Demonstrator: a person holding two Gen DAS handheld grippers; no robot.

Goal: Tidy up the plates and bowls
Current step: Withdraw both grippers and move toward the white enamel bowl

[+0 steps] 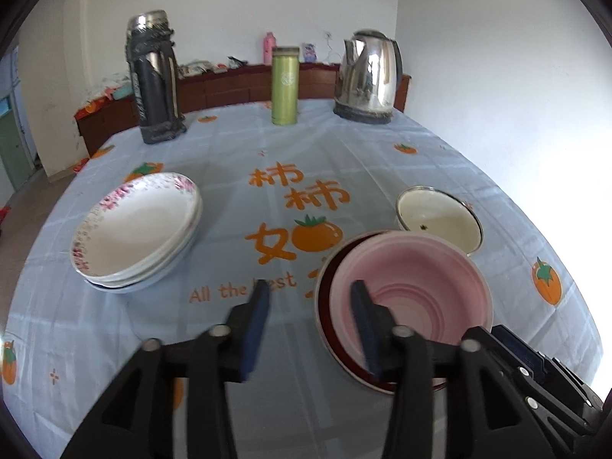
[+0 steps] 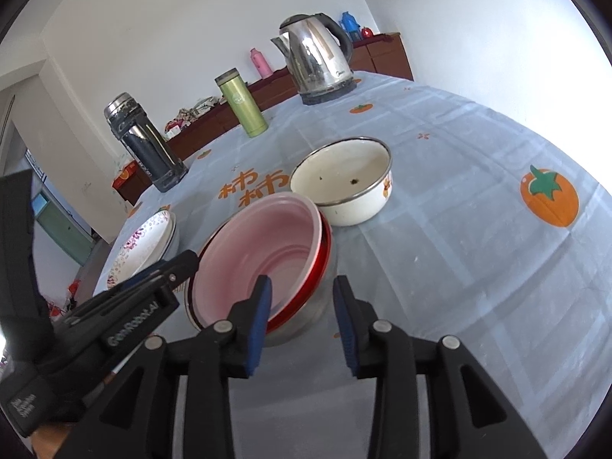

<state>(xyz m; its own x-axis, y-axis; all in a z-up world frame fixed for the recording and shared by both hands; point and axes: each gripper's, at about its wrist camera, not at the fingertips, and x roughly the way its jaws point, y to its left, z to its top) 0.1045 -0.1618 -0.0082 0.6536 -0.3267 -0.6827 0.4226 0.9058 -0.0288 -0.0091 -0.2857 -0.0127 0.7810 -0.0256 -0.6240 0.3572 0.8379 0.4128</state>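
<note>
A pink bowl (image 1: 420, 275) (image 2: 275, 237) sits nested in a red-rimmed metal bowl (image 1: 319, 302) (image 2: 324, 252) on the blue tablecloth. My left gripper (image 1: 310, 286) straddles the left rim of this pair, one finger inside the pink bowl and one outside, with its pads clear of the rim. My right gripper (image 2: 302, 283) straddles the near right rim the same way, also without pressing. Just behind stands a white enamel bowl (image 1: 440, 222) (image 2: 344, 176) with dark specks inside. A stack of floral plates (image 1: 134, 229) (image 2: 141, 244) lies to the left.
At the table's far edge stand a steel thermos (image 1: 153, 76), a green flask (image 1: 285, 84) and a steel kettle (image 1: 367, 76). The round table (image 1: 306, 145) has an orange-fruit print cloth. A brown cabinet (image 1: 229, 88) runs along the back wall.
</note>
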